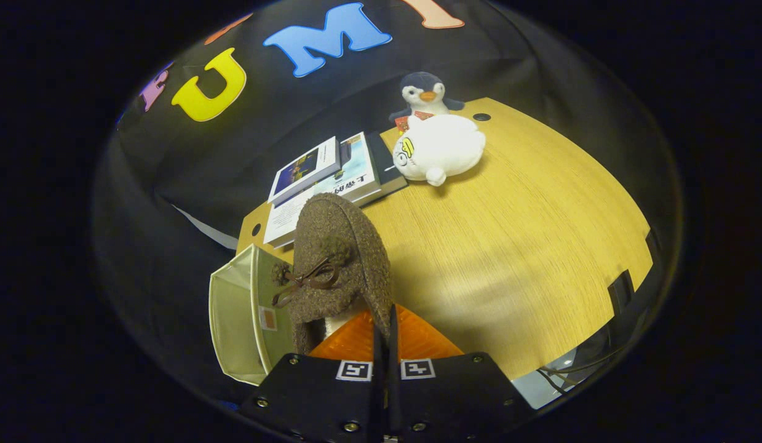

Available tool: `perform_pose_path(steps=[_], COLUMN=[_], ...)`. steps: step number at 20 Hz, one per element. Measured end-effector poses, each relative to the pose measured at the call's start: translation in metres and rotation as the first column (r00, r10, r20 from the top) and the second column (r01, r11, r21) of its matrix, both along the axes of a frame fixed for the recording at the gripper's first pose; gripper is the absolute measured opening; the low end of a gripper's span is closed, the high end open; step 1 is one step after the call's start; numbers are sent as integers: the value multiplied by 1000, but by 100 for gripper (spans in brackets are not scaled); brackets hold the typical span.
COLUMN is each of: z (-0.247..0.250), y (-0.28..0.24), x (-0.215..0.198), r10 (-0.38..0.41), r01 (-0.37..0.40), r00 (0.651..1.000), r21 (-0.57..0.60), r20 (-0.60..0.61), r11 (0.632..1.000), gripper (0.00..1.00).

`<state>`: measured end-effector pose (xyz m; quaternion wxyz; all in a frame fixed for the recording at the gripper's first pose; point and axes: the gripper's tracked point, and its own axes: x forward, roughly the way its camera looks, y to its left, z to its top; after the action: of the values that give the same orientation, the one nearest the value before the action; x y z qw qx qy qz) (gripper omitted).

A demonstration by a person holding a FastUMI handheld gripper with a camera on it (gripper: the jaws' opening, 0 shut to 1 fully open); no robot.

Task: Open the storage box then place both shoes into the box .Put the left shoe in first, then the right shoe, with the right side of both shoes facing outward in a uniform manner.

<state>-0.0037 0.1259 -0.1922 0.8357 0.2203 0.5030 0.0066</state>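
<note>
A brown fuzzy shoe (341,246) with a dark lace bow is held up just ahead of my fingers, toe pointing away from me. My gripper (384,323) is shut on the edge of its opening, with the fingers pressed close together. The pale translucent storage box (230,307) stands at the near left end of the wooden table (528,246), directly left of and partly behind the shoe. Its open side faces the shoe. I cannot tell whether this is the left or the right shoe. The box's inside is mostly hidden by the shoe.
A stack of books (331,175) lies beyond the shoe at the table's far left. A white plush seal (439,147) and a penguin toy (424,92) sit behind the books. Cables (577,363) hang off the table's near right corner.
</note>
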Motion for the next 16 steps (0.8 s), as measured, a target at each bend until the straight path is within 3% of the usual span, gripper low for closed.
perform_pose_path(steps=[8, 16], z=[35, 35], y=[76, 149], x=[12, 11], r10=[45, 91], r01=[-47, -95], r00=[997, 992], r21=[41, 49], r20=[63, 84], r11=[998, 994], gripper=[3, 3])
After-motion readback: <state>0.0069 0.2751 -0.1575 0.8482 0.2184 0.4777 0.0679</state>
